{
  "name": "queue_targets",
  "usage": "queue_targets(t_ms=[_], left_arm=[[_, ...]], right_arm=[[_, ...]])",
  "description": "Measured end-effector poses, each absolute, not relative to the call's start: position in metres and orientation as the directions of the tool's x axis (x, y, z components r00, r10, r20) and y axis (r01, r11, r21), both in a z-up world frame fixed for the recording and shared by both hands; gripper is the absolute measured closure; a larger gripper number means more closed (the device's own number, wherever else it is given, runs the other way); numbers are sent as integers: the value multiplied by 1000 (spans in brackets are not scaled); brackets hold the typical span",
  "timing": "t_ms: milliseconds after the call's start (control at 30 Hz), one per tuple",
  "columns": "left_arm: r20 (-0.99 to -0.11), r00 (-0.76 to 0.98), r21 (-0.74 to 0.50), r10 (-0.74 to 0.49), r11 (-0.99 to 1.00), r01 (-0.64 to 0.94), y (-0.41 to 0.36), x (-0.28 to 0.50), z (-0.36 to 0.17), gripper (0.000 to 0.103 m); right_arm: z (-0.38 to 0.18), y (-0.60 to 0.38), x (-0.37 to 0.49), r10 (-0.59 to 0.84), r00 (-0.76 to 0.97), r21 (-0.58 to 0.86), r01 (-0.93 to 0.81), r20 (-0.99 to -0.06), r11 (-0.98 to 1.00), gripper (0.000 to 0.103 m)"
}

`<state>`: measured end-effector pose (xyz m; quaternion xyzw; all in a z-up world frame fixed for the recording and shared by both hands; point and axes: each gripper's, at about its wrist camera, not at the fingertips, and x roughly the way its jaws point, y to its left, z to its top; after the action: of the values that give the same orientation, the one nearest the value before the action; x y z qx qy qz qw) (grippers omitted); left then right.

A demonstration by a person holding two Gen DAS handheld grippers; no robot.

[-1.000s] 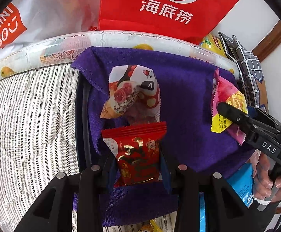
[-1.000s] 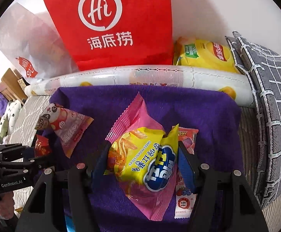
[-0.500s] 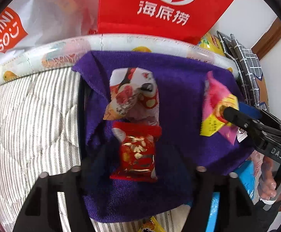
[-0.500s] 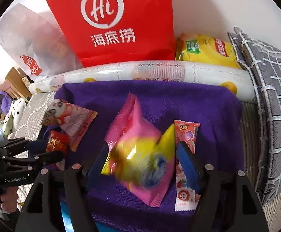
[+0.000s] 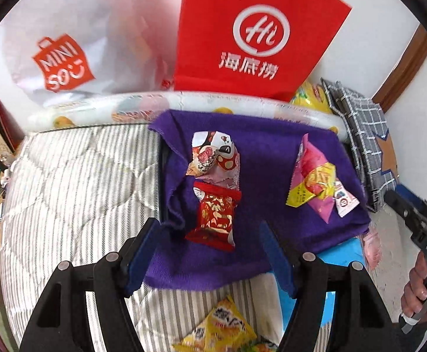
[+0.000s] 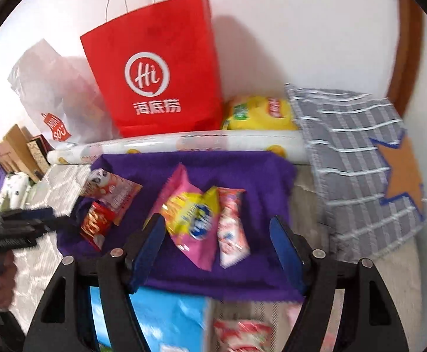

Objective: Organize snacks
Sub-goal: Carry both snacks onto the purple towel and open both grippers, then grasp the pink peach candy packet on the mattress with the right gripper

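Black hand-held gripper (image 5: 210,252) frames, blue finger pads (image 5: 275,259), silver screws, white lettering.

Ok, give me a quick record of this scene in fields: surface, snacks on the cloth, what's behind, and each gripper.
surface: purple cloth on a striped mattress
snacks on cloth: red packet, panda packet, pink-yellow bag, slim pink packet
behind: red bag, white bag
left gripper: open, empty
right gripper: open, empty
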<state>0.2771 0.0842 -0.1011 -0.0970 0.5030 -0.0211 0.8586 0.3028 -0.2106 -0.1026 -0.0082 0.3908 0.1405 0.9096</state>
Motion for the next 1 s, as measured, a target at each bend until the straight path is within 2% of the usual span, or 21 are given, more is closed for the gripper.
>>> queue_targets(t_ms=[233, 333, 400, 433, 667, 1000], left_arm=[[-839, 527, -189, -133, 981, -53, 82, 244, -83, 34], [-838, 528, -193, -138, 980, -49, 82, 231, -79, 34], [-839, 526, -193, -140, 980, -46, 81, 224, -79, 34], [-840, 524, -195, -143, 980, -45, 81, 221, -79, 34], [-847, 514, -189, -135, 980, -55, 82, 214, -86, 34], [-861, 495, -176, -113, 981, -82, 91, 225, -104, 34]], right_arm=[[-110, -245, 255, 195, 684, 77, -200, -703, 977, 32], [-123, -258, 242, 173, 664, 88, -160, -728, 983, 32], [-136, -265, 236, 180, 627, 105, -156, -758, 982, 44], [-141, -269, 233, 177, 617, 106, -150, -767, 983, 46], [-168, -294, 225, 117, 613, 72, -98, -781, 993, 46], [-203, -311, 254, 130, 580, 101, -82, -804, 992, 45]])
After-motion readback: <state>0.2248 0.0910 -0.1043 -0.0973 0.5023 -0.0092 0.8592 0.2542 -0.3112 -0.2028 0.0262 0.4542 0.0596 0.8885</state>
